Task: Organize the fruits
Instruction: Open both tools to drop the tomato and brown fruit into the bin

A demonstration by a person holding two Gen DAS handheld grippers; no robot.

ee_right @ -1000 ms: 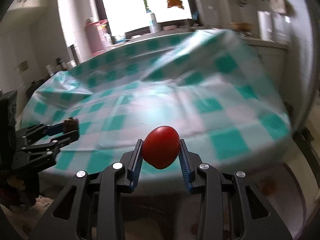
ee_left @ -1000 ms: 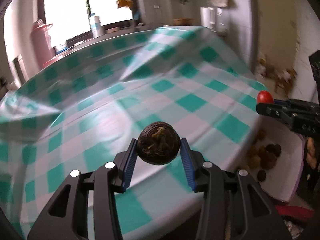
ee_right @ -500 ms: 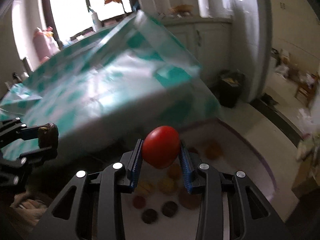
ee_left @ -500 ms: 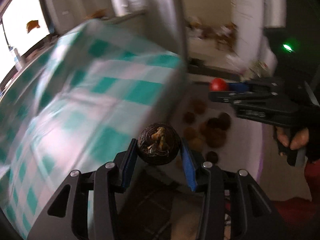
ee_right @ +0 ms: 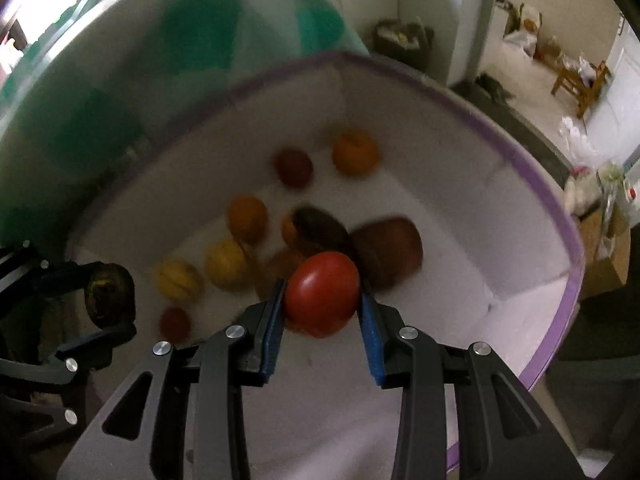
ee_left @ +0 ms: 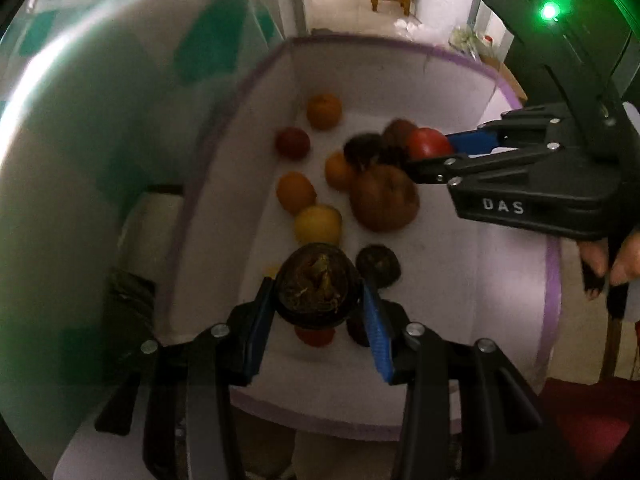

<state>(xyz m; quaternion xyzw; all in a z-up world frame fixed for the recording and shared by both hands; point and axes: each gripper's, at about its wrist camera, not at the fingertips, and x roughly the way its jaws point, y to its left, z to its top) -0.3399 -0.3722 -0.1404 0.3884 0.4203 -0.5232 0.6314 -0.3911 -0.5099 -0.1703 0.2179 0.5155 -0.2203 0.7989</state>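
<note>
Left wrist view, left hand-held gripper (ee_left: pixel 318 298) clamping dark fruit (ee_left: pixel 316 290), person's fingers (ee_left: pixel 600 260); right view, right hand-held gripper (ee_right: pixel 322 298) clamping tomato (ee_right: pixel 322 292)

Black plastic is seen throughout on the left gripper (ee_left: pixel 318 316): two forked arms, each fastened with round silver screws, and blue ribbed pads lining the inner faces of the fingers (ee_left: pixel 256 330). The same build is shown on the right gripper (ee_right: pixel 322 320), with matte black arms, silver screw heads and blue ridged pads. From the left wrist view, white letters reading "DAS" are printed on the side of the right gripper's body, and a green light is lit on the dark housing above it. A hand (ee_left: pixel 604 264) is glimpsed at the frame edge behind that body, blurred.
</note>
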